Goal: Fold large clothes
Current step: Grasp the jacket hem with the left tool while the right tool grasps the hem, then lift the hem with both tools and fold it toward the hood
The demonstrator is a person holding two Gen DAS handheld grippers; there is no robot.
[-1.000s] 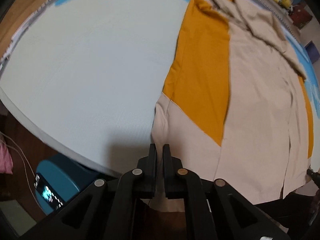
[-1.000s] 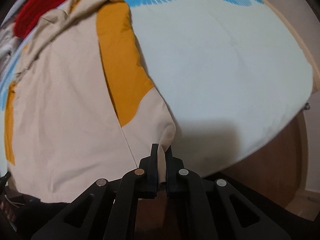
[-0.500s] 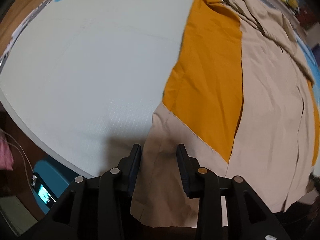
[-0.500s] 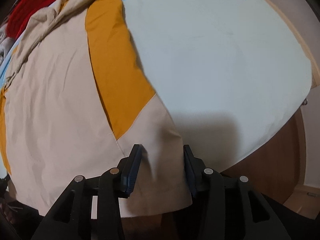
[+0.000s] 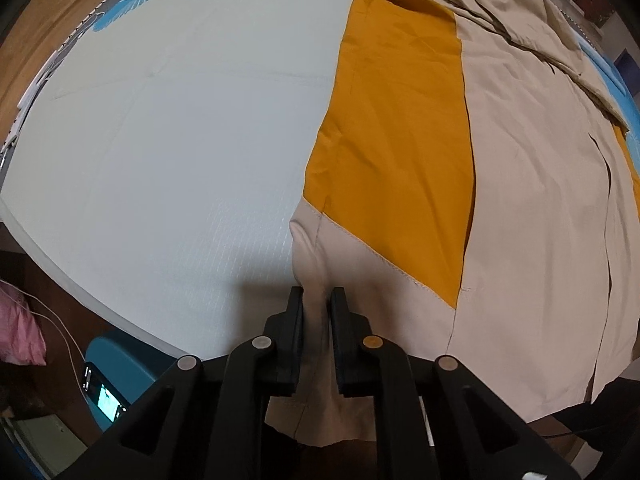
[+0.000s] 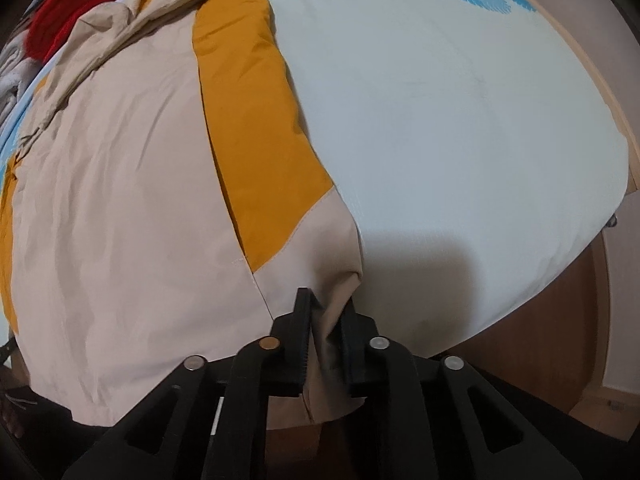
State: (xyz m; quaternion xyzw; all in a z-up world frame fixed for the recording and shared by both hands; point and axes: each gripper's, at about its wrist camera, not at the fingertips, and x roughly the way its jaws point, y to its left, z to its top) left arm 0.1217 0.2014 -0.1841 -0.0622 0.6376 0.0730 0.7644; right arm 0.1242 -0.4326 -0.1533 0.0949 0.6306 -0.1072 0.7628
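Both my tools, spread wide a moment ago, are closing again: left tool (image 5: 316, 300) and right tool (image 6: 326, 304) each pinch a bottom-hem corner of the beige-and-mustard jacket (image 5: 520, 200). It lies on the bed (image 5: 180, 140) at the near edge, with bare sheet on both sides.

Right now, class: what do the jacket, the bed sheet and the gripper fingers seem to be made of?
Jacket: thin woven cloth, matte, beige with orange panels; fine creases, visible stitching.
Bed sheet: smooth pale fabric, blue print; fold lines show.
Gripper fingers: black matte plastic, probably; ribbed pads, metal pivot pins.
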